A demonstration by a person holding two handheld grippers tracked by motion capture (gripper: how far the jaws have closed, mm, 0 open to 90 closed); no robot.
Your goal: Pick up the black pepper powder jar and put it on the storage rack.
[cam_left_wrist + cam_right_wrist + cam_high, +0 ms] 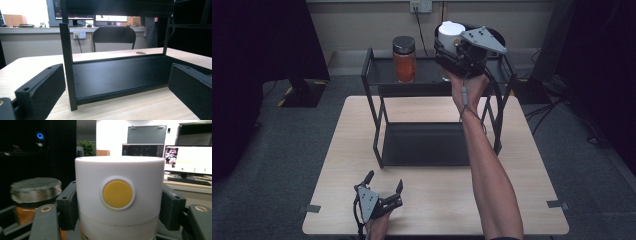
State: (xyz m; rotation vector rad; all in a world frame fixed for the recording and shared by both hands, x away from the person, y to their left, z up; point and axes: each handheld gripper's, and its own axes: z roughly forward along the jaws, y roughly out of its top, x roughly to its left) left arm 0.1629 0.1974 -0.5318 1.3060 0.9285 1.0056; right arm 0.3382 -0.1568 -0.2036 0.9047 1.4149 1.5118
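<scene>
The right gripper [117, 202] has its jaws clamped on a white container [117, 195] above the rack [377, 75]. The left gripper [384, 187] rests on the desk [437, 200], jaws wide apart and holding nothing.

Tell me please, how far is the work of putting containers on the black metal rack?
Done: the glass jar with orange contents already stands on the top shelf of the black metal rack. In hand: the right gripper is clamped on the white cylindrical container with a yellow button, held above that shelf's right end. Left: setting it down and releasing. The left gripper rests open on the wooden table.
</scene>
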